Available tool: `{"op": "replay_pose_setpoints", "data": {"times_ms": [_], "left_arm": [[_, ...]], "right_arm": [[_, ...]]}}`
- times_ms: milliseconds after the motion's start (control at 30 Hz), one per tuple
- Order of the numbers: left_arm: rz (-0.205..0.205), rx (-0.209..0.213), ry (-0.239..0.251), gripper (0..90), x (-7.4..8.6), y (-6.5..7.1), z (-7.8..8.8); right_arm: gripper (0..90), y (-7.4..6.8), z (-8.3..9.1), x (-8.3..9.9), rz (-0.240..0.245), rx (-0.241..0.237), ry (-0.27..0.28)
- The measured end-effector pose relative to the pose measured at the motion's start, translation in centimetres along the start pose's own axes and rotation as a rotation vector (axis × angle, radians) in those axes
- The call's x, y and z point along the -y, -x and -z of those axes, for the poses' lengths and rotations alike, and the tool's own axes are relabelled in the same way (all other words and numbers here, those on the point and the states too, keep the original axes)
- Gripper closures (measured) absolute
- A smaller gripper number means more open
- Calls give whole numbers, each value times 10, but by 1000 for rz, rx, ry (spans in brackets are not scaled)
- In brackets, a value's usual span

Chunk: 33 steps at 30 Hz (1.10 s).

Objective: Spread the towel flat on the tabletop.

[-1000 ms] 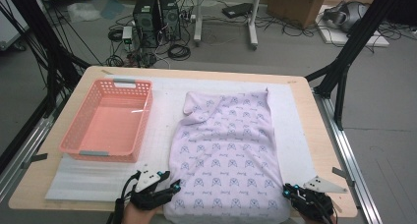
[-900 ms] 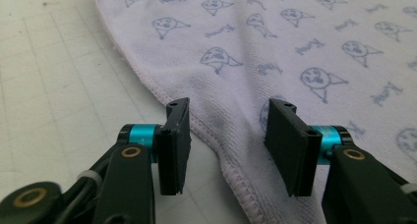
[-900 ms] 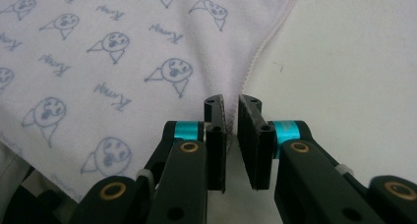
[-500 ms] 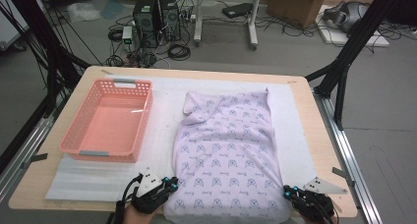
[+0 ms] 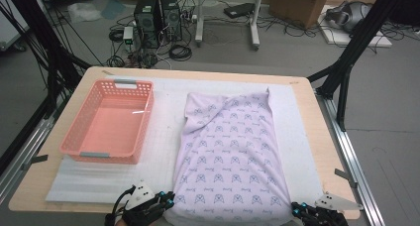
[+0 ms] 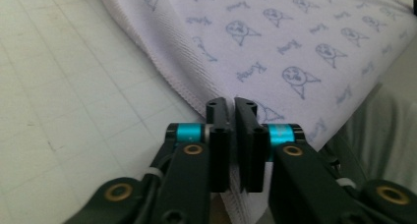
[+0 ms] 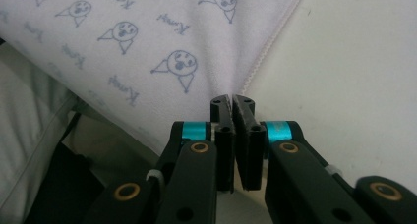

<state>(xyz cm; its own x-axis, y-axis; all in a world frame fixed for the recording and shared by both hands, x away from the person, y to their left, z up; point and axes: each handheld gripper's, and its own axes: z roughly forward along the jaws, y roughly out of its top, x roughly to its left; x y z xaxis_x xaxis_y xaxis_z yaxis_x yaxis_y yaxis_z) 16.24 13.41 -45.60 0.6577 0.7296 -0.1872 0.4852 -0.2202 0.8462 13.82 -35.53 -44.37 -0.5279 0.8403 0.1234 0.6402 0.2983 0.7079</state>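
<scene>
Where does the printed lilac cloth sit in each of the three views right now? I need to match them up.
High view: the printed cloth lies right of the pink basket, running to the table's near edge.
Left gripper view: it fills the upper right, its hem pinched in the left gripper.
Right gripper view: it fills the upper left, its corner edge pinched in the right gripper.
Shared landmark: the white mat beneath the cloth.

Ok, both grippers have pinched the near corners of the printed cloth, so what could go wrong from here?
1. The left gripper pinches just the hem of the printed cloth; its jaws have just been opening a little, so that corner may slip out.
2. The right gripper also bites right at the edge; an uneven pull could skew the cloth.
3. The far end is already rumpled; lifting may bunch it more.
</scene>
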Motion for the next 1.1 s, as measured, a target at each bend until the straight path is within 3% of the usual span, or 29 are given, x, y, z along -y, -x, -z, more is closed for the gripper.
{"op": "replay_pose_setpoints", "data": {"times_ms": [33, 67, 167, 267, 333, 433, 467, 500, 533, 567, 700, 800, 867, 900, 967, 1100], "left_arm": [[11, -7, 20, 630, -2, -1, 0], [21, -12, 38, 574, -3, -3, 0], [35, -37, 64, 512, -6, -8, -3], [28, -49, 38, 507, -7, -12, -13], [11, -46, 14, 508, -6, -11, -22], [-86, -91, 26, 588, -3, -5, -25], [-116, -85, 29, 692, -2, -5, -25], [-96, -56, 26, 819, -2, -4, -25], [-89, -60, 22, 852, -3, -4, -24], [-84, -58, 17, 859, -3, -3, -24], [1, -8, -5, 862, 0, -6, -13], [13, 40, -20, 861, 2, -3, -3], [11, 50, -6, 833, 1, -2, -2], [7, 33, 13, 778, 1, -2, -2], [28, 8, 45, 642, -1, -4, -2], [71, -26, 83, 568, -4, -10, -6]], "right_arm": [[776, 0, 1, 0, -9, 8, 7], [736, 1, 1, -1, -20, 11, 17], [676, 1, -1, -5, -38, 15, 61], [634, -1, -10, -12, -31, 55, 81], [628, -1, -21, -17, -16, 80, 65], [707, 0, -27, -19, -9, 97, 63], [821, 0, -26, -18, -12, 89, 62], [870, 1, -25, -18, -10, 60, 60], [874, 0, -24, -17, -6, 57, 58], [877, 0, -24, -17, -1, 55, 54], [881, -1, -16, -13, 2, 28, 35], [881, -3, -7, -6, 18, -8, 5], [874, -4, -3, -4, 30, -16, -12], [862, -4, -2, -4, 27, -16, -10], [788, -4, -4, -6, 25, -8, 18], [664, -4, -12, -13, -1, 30, 64]]}}
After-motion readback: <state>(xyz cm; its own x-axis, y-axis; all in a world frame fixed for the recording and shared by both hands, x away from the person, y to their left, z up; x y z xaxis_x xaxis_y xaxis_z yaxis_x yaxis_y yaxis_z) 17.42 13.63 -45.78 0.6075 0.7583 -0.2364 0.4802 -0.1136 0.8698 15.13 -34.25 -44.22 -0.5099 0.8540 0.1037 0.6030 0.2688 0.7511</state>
